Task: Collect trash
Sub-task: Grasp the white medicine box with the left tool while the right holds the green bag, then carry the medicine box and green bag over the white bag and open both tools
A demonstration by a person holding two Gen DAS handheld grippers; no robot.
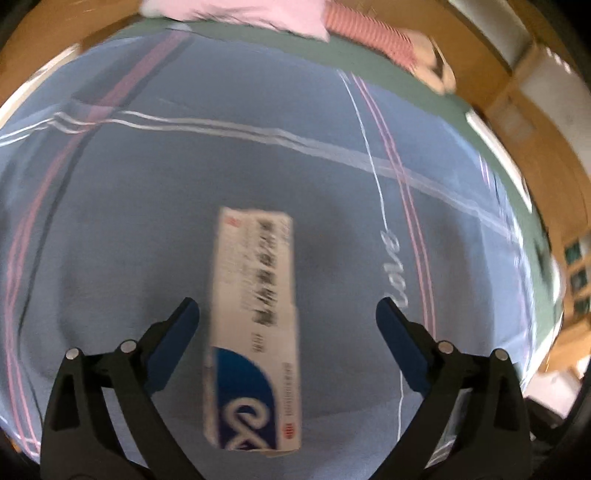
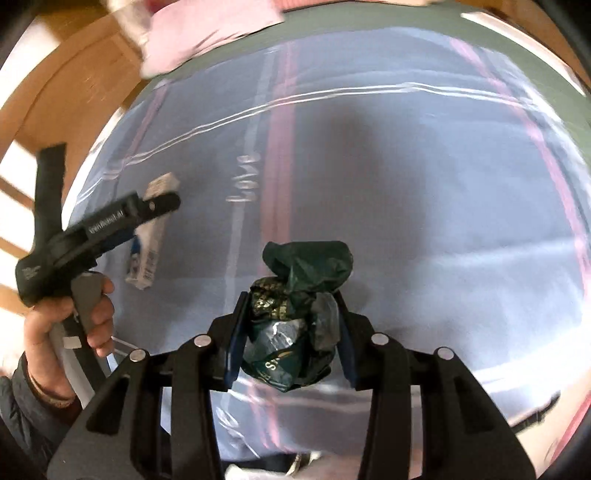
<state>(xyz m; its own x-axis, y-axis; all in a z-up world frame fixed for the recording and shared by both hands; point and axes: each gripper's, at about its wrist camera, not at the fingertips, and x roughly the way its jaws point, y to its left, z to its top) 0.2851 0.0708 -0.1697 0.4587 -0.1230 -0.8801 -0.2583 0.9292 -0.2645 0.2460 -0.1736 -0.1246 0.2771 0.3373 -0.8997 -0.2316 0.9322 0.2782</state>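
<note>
Crumpled dark green plastic wrapper (image 2: 295,317) clamped in the right gripper (image 2: 290,332), lower centre of its view.
White-and-blue cardboard box (image 1: 255,325) lies on the blue bedsheet (image 1: 147,206) (blurred) between the wide-spread, untouching fingers of the left gripper (image 1: 288,314); pink cloth (image 1: 236,14) at top edge.

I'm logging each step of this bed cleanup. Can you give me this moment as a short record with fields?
surface: blue bedsheet with pink and white stripes
left gripper: open, jaws wide, poised over the box
box: white and blue carton lying flat on the sheet, between the jaws, not gripped
right gripper: shut on the crumpled green wrapper
crumpled green wrapper: dark green foil bundle, clamped between the pads
far edge: pink cloth beyond the sheet
left to collect: the box
</note>
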